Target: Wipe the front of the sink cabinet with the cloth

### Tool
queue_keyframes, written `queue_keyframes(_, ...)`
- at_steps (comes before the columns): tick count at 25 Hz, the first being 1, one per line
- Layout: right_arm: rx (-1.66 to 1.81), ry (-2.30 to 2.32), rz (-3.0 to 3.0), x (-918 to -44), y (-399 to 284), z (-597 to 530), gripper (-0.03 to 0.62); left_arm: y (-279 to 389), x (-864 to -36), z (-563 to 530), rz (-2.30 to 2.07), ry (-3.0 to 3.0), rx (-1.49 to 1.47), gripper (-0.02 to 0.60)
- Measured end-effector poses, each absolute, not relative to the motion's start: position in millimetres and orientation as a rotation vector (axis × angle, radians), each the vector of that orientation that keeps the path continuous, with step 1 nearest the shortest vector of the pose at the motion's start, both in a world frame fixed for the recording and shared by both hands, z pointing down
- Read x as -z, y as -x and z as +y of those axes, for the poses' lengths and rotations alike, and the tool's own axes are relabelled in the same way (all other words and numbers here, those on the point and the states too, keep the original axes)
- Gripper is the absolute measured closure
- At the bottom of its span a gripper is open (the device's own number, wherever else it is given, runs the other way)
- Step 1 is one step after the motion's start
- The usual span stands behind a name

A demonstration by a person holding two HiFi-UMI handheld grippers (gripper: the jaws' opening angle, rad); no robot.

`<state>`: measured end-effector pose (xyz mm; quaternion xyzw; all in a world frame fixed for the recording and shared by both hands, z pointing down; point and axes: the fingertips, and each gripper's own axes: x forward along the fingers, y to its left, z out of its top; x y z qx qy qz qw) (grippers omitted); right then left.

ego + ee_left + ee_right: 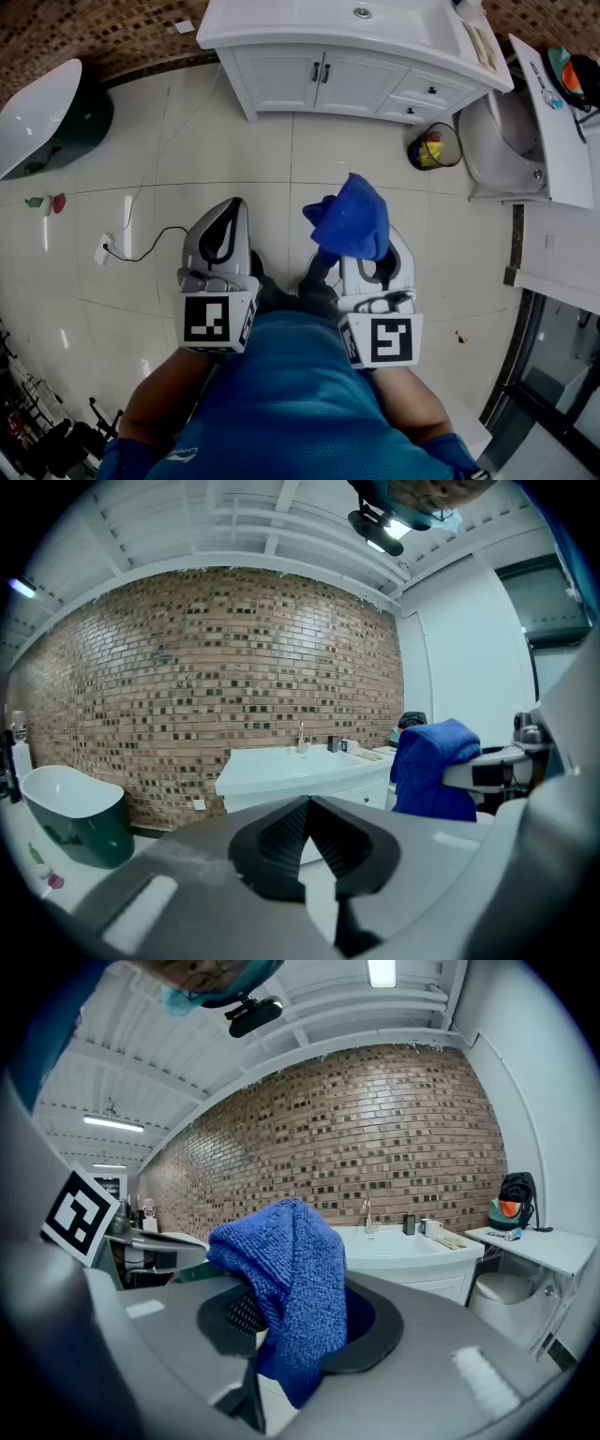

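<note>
- My right gripper is clamped on the blue cloth. In the right gripper view the cloth stands up between the two jaws, folds over and hangs down in front of them.
- My left gripper has its jaws together at the tips with nothing between them, as the left gripper view shows.
- The two grippers are side by side over the tiled floor, both pointing toward the cabinet.
- The cloth is in the air above the floor, well apart from the cabinet and not touching its front.
- The cabinet is white, with two doors in the middle, drawers on its right, and a sink on top. It stands against the brick wall.
- A white tub lies to the left of the cabinet.
- A toilet stands to the right of the cabinet, with a small bin between the two.
- A cable lies on the floor to the left of my left gripper.
</note>
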<state>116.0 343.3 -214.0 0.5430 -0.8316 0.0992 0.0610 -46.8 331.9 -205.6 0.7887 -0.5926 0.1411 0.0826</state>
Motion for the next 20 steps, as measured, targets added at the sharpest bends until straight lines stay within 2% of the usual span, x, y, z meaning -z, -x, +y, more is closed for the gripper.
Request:
queue_keyframes(10,-0.178,-1.59,-2.598,227.8,-135.4,315.7,0.464,22.7,227.3,317.5,-1.887,-2.364,-0.242,0.575)
queue_keyframes(20,-0.175,-1.65,-2.505,224.6,-68.7,248.6,0.464,89.3,203.9,248.7,-1.805,-2.347,-0.208,0.575)
